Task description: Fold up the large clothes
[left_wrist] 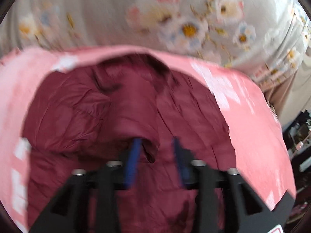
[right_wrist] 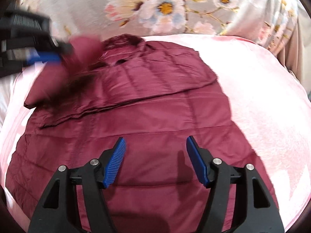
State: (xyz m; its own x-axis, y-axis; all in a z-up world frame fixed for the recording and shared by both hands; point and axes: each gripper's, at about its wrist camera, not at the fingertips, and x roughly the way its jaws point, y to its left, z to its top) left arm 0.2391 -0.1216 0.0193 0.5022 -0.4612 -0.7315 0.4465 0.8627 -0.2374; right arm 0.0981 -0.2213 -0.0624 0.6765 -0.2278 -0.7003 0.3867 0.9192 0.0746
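A maroon quilted jacket lies spread on a pink blanket. Its collar points away and one sleeve is folded across the chest. My right gripper is open and empty, hovering over the jacket's lower half. My left gripper shows blurred in its own view, jaws apart, with a fold of maroon fabric by the left finger. In the right wrist view the left gripper is at the far left beside a raised, blurred maroon sleeve; whether it holds the sleeve is unclear.
A grey floral bedspread lies beyond the pink blanket. The bed's right edge drops to dark clutter on the floor. Pink blanket surrounds the jacket on both sides.
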